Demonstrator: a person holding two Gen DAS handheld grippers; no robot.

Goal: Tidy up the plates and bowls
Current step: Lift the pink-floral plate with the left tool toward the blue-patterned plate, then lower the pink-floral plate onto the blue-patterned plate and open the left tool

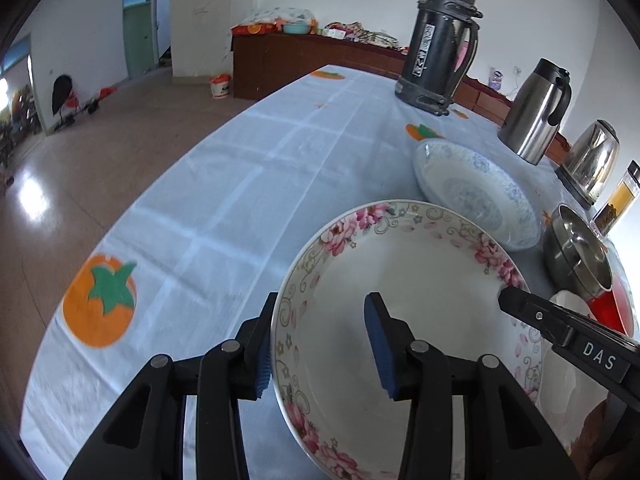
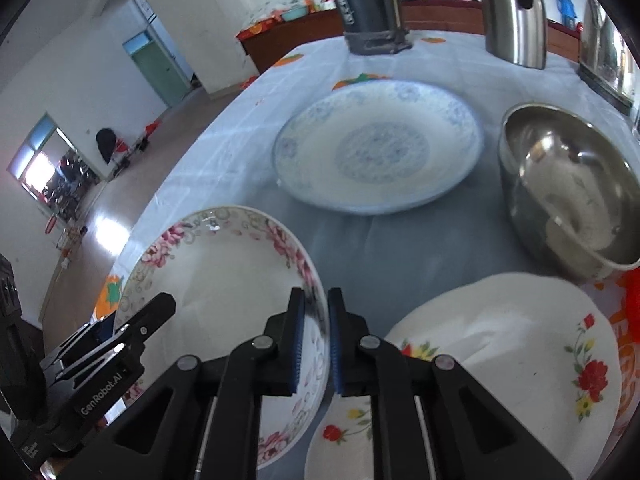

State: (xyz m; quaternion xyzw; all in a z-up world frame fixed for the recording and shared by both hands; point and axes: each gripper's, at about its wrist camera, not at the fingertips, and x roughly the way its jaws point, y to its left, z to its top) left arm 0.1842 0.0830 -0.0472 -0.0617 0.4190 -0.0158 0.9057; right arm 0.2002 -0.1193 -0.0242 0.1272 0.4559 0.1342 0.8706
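Note:
A deep plate with pink flowers (image 1: 420, 272) (image 2: 224, 272) is held by both grippers at the near edge of the table. My left gripper (image 1: 322, 300) straddles its left rim, with one pad against the outside and the other finger (image 1: 378, 344) on the sloping inner wall. My right gripper (image 2: 316, 292) is shut on the opposite rim, pads tight on the thin edge. A blue-patterned plate (image 1: 472, 196) (image 2: 376, 148) lies beyond. A steel bowl (image 2: 568, 184) stands to the right, with a white red-flowered bowl (image 2: 512, 340) upside down in front of it.
A dark flask (image 1: 436, 40), a steel jug (image 1: 536, 112) and a kettle (image 1: 592, 160) stand along the back right of the blue tablecloth (image 1: 240, 184). The table's edge drops to the floor on the left. A red item (image 1: 608, 308) lies by the steel bowl.

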